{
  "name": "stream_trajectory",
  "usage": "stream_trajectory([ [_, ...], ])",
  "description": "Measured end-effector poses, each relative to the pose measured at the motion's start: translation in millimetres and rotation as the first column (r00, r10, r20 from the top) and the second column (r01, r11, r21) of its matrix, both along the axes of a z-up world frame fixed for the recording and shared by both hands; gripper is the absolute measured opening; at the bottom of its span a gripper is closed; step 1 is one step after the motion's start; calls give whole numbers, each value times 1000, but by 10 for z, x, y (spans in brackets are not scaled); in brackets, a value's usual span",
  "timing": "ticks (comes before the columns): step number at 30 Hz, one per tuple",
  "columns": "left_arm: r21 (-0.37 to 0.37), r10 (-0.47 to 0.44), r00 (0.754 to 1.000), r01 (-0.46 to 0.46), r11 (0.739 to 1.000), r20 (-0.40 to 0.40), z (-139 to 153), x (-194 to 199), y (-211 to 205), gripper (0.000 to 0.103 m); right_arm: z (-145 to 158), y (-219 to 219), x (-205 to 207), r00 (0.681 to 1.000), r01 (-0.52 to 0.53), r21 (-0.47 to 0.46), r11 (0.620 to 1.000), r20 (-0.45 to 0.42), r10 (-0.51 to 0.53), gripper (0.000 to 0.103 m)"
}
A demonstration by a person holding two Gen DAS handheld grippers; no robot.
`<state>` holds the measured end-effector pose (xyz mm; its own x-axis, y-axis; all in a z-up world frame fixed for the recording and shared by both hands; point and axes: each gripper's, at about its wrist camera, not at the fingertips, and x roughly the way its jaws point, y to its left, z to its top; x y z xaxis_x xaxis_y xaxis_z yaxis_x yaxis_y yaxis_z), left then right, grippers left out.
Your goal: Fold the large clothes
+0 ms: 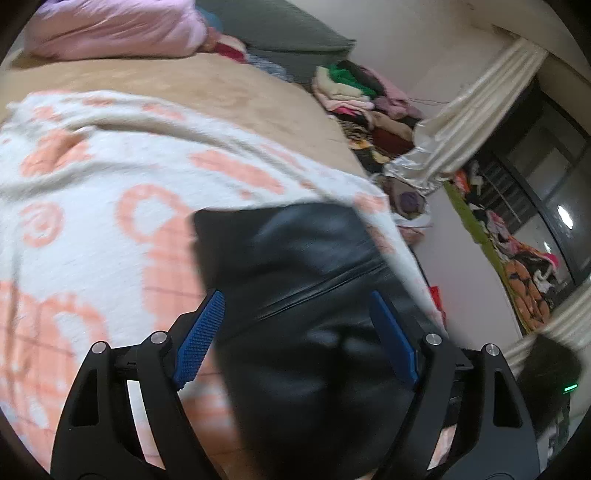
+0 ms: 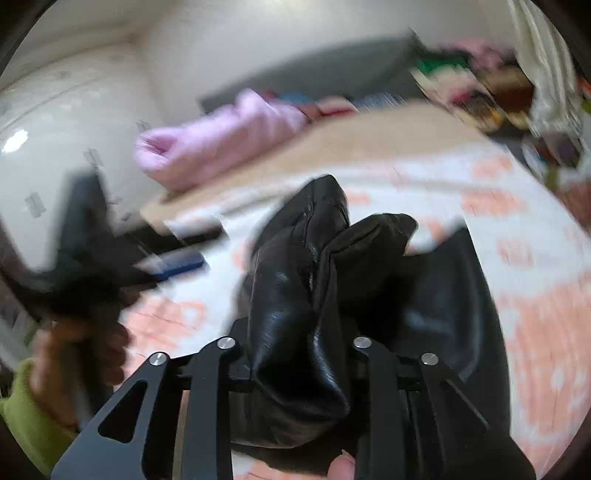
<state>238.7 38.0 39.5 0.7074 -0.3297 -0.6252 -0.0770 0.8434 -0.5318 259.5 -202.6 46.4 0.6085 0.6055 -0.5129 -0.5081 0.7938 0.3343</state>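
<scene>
1. On the bed, a white blanket with orange shapes (image 1: pixel 110 177) covers the near half, with tan bedding (image 1: pixel 221 85) showing beyond it toward twelve o'clock.
2. At eleven o'clock in the left wrist view sits a pink quilt (image 1: pixel 118 29), bunched near the headboard.
3. Dead centre, a black leather jacket (image 1: pixel 295 258) lies on the blanket, its zip running diagonally toward two o'clock.
4. The left gripper (image 1: pixel 297 325) stands wide apart over the jacket; the blue pads (image 1: pixel 201 336) flank the leather and neither one presses on it.
5. Out at two o'clock, a heap of mixed clothes (image 1: pixel 354 92) is piled against the wall, beside a cream curtain (image 1: pixel 480 103).
6. Over to the right wrist view: at eight o'clock a hand (image 2: pixel 74 354) in a lime-green sleeve (image 2: pixel 26 424) carries the other tool, badly blurred.
7. The right gripper (image 2: pixel 299 354) is closed narrow on a bunched fold of the jacket, which rises toward twelve o'clock and hides the fingertips.
8. At five o'clock, the rest of the jacket trails down across the blanket.
</scene>
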Motion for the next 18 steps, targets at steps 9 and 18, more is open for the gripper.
stream_trajectory([
  [9, -7, -116, 988, 116, 993, -103, -376, -27, -334, 78, -200, -908, 44, 986, 132, 97, 986, -115, -120, 24],
  [18, 46, -229, 958, 240, 970, -170, -571, 26, -871, 84, -962, -1372, 14, 902, 222, 82, 972, -397, -172, 52],
])
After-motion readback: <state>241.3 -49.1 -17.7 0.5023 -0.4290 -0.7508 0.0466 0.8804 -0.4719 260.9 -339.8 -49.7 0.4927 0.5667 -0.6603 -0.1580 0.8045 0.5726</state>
